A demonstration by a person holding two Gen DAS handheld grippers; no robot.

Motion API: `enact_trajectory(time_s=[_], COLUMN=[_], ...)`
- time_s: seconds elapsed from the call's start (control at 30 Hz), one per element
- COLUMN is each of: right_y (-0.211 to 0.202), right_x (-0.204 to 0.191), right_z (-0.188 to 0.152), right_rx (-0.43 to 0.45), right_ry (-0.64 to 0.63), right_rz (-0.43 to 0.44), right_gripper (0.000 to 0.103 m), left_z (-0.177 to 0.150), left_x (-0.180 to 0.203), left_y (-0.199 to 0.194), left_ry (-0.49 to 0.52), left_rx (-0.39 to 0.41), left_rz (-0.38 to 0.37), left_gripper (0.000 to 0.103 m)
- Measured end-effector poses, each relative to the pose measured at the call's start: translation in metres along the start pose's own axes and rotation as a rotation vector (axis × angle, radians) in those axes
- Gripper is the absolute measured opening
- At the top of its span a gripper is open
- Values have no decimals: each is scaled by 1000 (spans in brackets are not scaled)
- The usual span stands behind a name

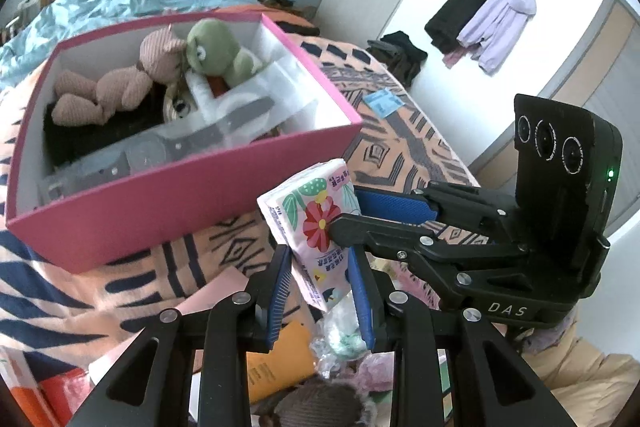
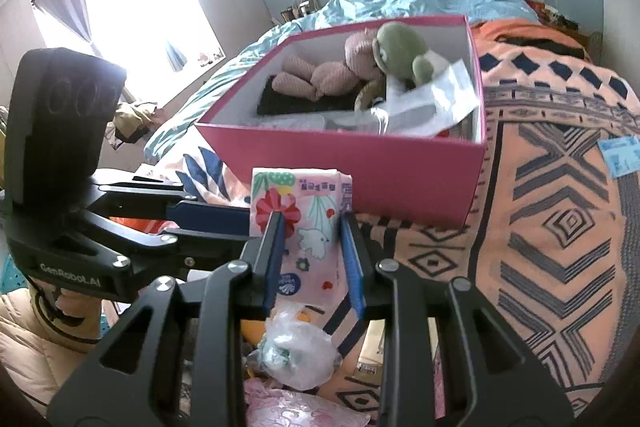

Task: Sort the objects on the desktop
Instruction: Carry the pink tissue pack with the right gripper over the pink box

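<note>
A pink tissue pack with a red flower print (image 1: pixel 316 223) (image 2: pixel 308 223) is held in the air between both grippers, in front of the pink box (image 1: pixel 160 223) (image 2: pixel 400 183). My left gripper (image 1: pixel 320 255) is shut on its lower part. My right gripper (image 2: pixel 308 223) is shut on it too; in the left wrist view it comes in from the right (image 1: pixel 352 207). The box holds a pink plush toy (image 1: pixel 120 87), a green plush toy (image 1: pixel 218 49), dark items and clear plastic packets.
The box stands on an orange and navy patterned blanket (image 2: pixel 560 227) over a bed. Below the grippers lie crumpled clear plastic (image 2: pixel 296 347), an orange booklet (image 1: pixel 276 359), pink paper and other clutter. A small blue card (image 2: pixel 620 155) lies on the blanket at the right.
</note>
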State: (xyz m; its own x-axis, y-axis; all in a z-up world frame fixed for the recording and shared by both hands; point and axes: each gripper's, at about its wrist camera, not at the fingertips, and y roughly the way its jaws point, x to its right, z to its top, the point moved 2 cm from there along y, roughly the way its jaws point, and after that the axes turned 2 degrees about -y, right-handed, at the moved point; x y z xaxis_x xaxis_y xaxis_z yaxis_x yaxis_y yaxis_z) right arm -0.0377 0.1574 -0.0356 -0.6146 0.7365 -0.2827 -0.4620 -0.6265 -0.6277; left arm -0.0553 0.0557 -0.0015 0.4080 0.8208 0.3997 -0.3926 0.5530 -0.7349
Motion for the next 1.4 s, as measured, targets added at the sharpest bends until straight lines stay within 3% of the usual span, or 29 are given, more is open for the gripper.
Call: enact_trajectory(time_s=[0.47,1.4], right_y=[-18,-26], right_x=[2,17], right_z=[22,52], right_rx=[64,110], right_ry=[-21,-32], right_rz=[-25,-60], right_gripper=[31,31], left_z=[20,52], left_x=[12,17], left_y=[-12,-10], left_ry=[35,64], left_rx=[62,92], left_rz=[7,14], left_gripper=[28,28])
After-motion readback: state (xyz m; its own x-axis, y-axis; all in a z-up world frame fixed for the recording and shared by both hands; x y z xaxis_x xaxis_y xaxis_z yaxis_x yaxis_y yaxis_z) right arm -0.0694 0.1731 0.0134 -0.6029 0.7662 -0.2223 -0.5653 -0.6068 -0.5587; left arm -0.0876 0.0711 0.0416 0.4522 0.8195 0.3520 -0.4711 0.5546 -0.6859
